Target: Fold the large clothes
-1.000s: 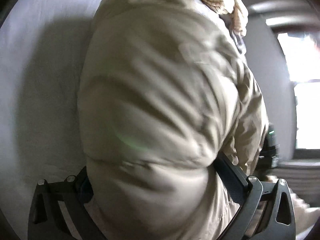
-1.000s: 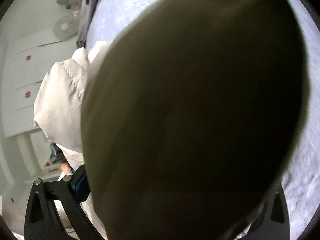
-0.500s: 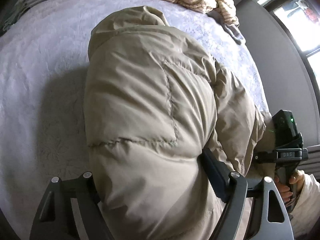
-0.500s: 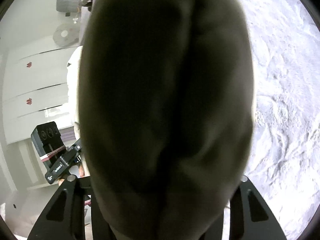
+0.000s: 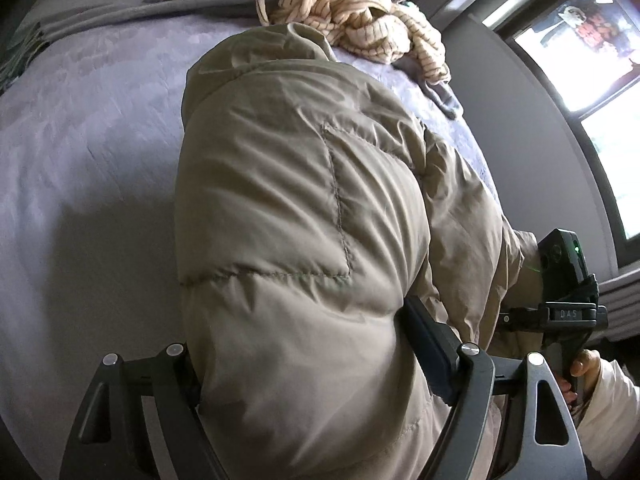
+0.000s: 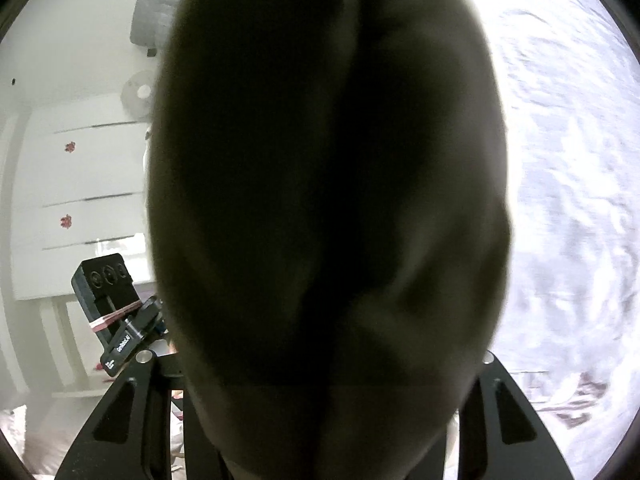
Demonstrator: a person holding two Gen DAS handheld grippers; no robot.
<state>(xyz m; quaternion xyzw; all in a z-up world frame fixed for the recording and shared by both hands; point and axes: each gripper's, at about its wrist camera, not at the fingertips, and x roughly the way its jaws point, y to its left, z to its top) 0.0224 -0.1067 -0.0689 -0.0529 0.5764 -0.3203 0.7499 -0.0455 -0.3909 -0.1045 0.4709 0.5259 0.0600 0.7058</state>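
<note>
Close to both lenses: beige puffer jacket (image 5: 288, 240), bunched hem clamped in jaws of left gripper (image 5: 320, 380) and of right gripper (image 6: 332, 392); rest of jacket drapes down onto bed (image 5: 88, 152). Advice: raise both hands evenly, keep hem taut, carry toward collar. Beyond: lilac bedspread, striped cream garment (image 5: 360, 20), window (image 5: 580, 40), white drawers (image 6: 80, 184).

Jacket (image 6: 328, 200) blocks right view; jaws' tips hidden.
</note>
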